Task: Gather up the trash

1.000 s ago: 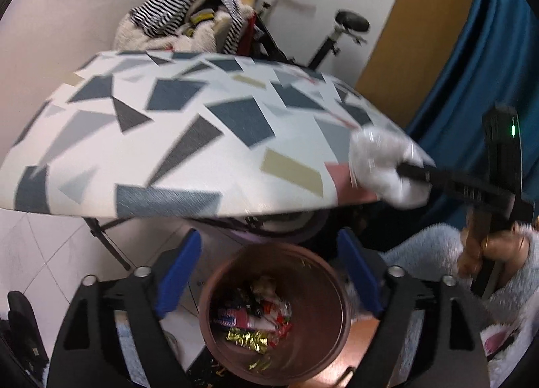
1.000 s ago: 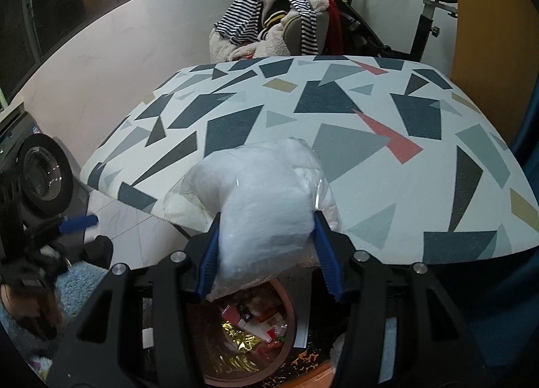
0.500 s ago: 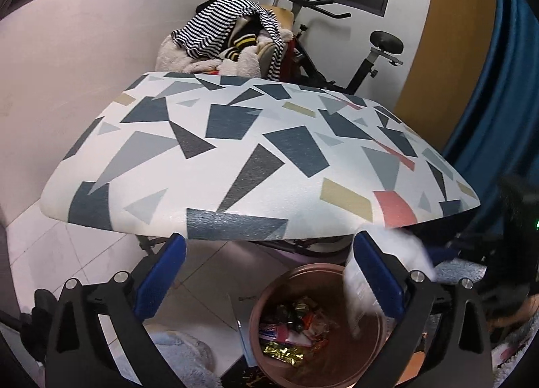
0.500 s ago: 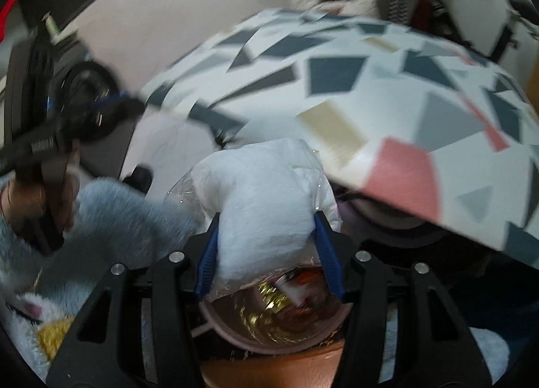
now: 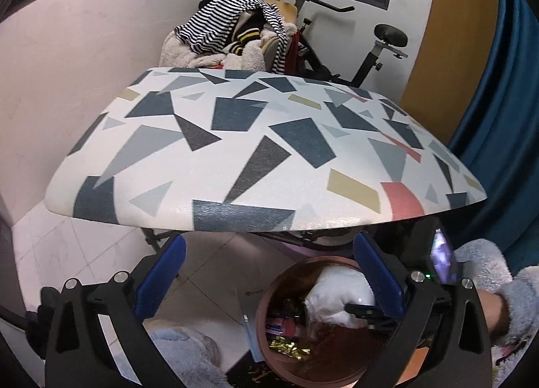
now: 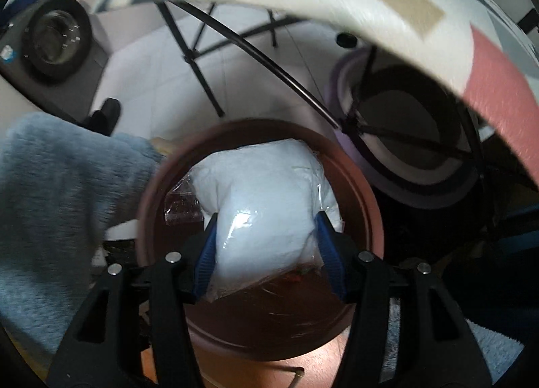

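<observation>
The right gripper (image 6: 266, 246) points steeply down into the brown bin (image 6: 367, 206) that stands on the floor under the near edge of the desk (image 5: 235, 152). Between its blue fingers (image 6: 205, 249) sits a white wad wrapped in clear plastic (image 6: 262, 206), its bulk already inside the bin's rim. The fingers have just been spreading; both pads still lie against the wad's sides, so it looks lightly gripped rather than dropped.

From the left wrist view the same wad (image 5: 337, 297) shows against the bin's far right wall, above a heap of wrappers (image 5: 286, 330), some red and white, some gold foil. The left gripper (image 5: 269, 283) hangs beside the bin with its fingers (image 5: 160, 273) spread wide and nothing between them.

A fluffy pale blue sleeve (image 6: 60, 206) lies to the left of the bin. Behind the desk stand an exercise bike (image 5: 370, 51) and a pile of clothes (image 5: 232, 34).
</observation>
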### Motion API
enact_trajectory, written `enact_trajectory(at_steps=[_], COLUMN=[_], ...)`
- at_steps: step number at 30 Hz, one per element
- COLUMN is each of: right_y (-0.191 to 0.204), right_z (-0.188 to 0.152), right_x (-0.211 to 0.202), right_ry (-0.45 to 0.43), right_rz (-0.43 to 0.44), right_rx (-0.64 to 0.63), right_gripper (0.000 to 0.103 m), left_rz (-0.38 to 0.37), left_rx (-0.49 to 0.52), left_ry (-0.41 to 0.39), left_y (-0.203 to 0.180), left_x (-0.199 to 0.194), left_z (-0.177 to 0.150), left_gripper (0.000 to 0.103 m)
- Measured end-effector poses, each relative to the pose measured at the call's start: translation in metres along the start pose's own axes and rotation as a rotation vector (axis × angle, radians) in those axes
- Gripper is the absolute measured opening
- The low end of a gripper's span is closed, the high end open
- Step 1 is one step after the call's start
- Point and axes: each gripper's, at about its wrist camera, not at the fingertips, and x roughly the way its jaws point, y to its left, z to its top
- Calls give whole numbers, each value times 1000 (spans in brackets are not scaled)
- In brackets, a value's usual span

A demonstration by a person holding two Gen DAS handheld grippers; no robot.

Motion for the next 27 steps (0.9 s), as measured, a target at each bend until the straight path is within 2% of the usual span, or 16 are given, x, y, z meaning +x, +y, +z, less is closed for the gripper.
enact_trajectory(at_steps=[3,5,8,11,16,22,24,27], right_y=[-5,-11,-22,-34,-57,-79,-84,-83], right_z=[-3,-1,7,16,28,40,42,44], right_x=[0,-12,-41,-70,-124,-187,-211,-228], right_ry=[6,-32,-112,-183,-306,-440,-492,-525], right_rz=[-32,-31,-41,-66,-122,-170,-191,-209], right_rx=[15,31,71,113,165,212,219,217], right_gripper=[73,88,94,97,97,97,97,97], left_rz=[14,12,2,2,19,34,46,58], left_rx=[3,1,19,47,88,85,92,100], left_ry=[7,2,-20,-51,-93,-108,-132,-179], left_y=[-1,-2,-8,-15,-28,-42,-47,-54], left_x=[1,1,-2,-6,-13,-18,-23,-33], left_z=[0,1,5,13,34,67,77,93], left_gripper=[97,97,97,97,97,97,97,97])
